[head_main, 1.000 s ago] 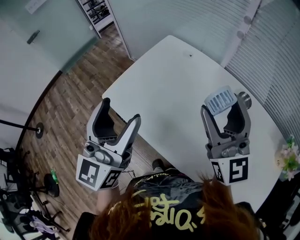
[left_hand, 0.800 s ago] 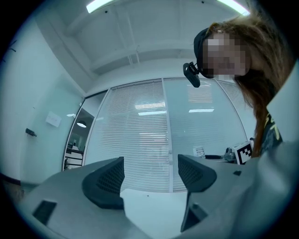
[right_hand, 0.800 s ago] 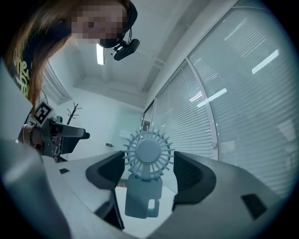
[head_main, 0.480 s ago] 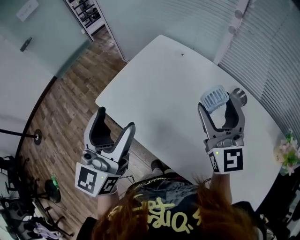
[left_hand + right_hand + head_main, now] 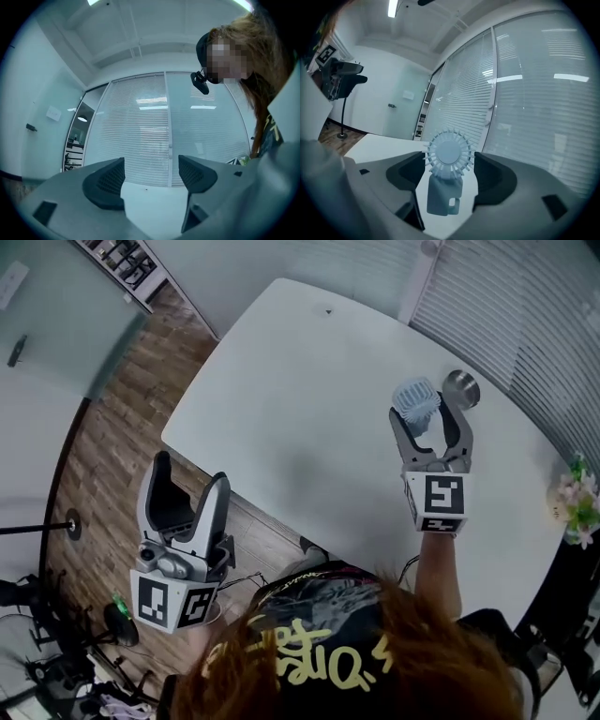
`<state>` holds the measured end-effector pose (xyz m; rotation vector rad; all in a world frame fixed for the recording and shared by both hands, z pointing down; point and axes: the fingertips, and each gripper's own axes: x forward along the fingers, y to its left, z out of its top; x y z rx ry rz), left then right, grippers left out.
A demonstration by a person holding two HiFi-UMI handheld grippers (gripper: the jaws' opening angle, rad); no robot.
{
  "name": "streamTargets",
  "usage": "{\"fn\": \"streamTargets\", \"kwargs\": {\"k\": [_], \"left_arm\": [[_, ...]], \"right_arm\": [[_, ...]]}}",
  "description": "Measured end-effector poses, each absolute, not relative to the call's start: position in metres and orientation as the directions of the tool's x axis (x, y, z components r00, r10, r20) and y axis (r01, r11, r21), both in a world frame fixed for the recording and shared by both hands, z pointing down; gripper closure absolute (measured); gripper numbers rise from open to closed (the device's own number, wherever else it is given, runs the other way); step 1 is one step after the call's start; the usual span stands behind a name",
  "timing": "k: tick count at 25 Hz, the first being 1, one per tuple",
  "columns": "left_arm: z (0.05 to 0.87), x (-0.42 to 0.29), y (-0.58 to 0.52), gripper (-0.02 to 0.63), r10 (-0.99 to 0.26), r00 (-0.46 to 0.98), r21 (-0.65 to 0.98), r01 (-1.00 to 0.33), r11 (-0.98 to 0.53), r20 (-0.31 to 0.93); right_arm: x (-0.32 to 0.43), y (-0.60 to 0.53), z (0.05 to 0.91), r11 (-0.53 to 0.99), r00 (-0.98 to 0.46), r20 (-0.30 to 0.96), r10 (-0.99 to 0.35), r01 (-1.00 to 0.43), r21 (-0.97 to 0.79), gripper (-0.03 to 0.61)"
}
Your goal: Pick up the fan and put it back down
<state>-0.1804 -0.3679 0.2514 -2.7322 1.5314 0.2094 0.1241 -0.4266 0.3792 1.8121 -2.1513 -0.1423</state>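
Note:
A small pale-blue fan (image 5: 415,397) with a round ribbed head stands upright on the white table (image 5: 281,399) near its far right side. My right gripper (image 5: 427,414) reaches level toward it, jaws open, one finger on each side of the fan. In the right gripper view the fan (image 5: 447,154) stands between the two dark pads of that gripper (image 5: 449,174), with a gap visible on the right side. My left gripper (image 5: 190,474) hangs open and empty off the table's near-left edge, above the wooden floor. The left gripper view shows nothing between that gripper's (image 5: 151,176) pads.
A short metal cylinder (image 5: 461,388) stands just right of the fan. A bunch of flowers (image 5: 577,507) sits at the table's right edge. Window blinds (image 5: 525,315) run behind the table. Stands and cables (image 5: 56,652) crowd the floor at lower left.
My right gripper has come down and forward, so its fingers now flank the fan, which has stayed beside the metal cylinder. The left gripper has barely moved.

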Motion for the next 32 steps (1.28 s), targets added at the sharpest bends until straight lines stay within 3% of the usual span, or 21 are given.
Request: {"fn": "streamTargets", "kwargs": {"k": [14,32], "left_arm": [[0.255,-0.173,-0.371,0.259,-0.847,0.522,0.058,-0.847,-0.529,-0.1],[0.252,-0.139,-0.367,0.258,-0.81,0.58,0.01,-0.813,-0.583,-0.083]], "right_arm": [[0.157,-0.416,0.47,0.232,-0.079,0.497,-0.864,-0.939,0.254,0.247],[0.167,-0.397,0.535,0.242,-0.07,0.579,-0.812,-0.943,0.226,0.247]]}}
